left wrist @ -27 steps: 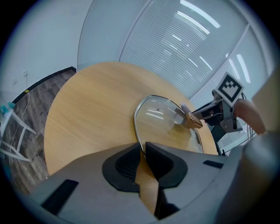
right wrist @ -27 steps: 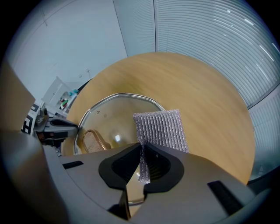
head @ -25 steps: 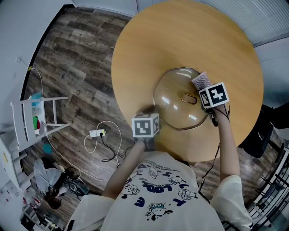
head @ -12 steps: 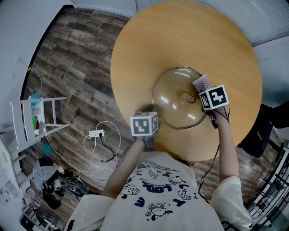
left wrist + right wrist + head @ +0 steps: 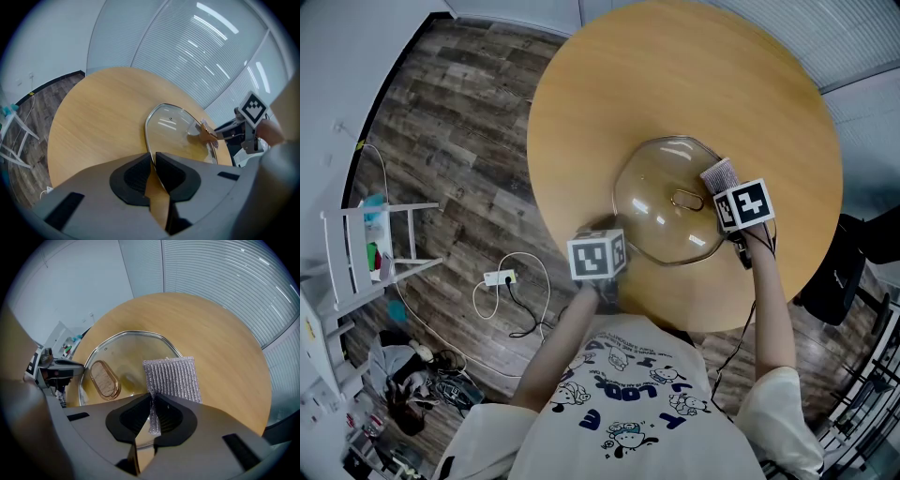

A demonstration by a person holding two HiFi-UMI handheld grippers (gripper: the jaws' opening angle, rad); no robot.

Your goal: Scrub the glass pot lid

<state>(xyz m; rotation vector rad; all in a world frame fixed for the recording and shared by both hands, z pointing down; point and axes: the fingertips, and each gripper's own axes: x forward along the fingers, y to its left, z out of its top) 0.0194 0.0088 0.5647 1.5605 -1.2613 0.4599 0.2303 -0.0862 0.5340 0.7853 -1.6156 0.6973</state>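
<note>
Glass pot lid, metal-rimmed, dome up on the round wooden desk, toward its near edge.

Handling, by my judgement: I should hold the rim clamp firm so the lid cannot slide or spin. The silver mesh scrub pad should lie flat on the glass and work in short overlapping strokes around the handle, lighter near the rim.

Positions, left to right:
- Left gripper: jaws closed down on the lid's near-left rim, which runs up between them.
- Lid handle: oval, at the dome's centre, between the two grippers.
- Right gripper: jaws pinched on the lower edge of the scrub pad. The pad stands out over the lid's right side, just beside the handle. I cannot confirm contact with the glass.
</note>
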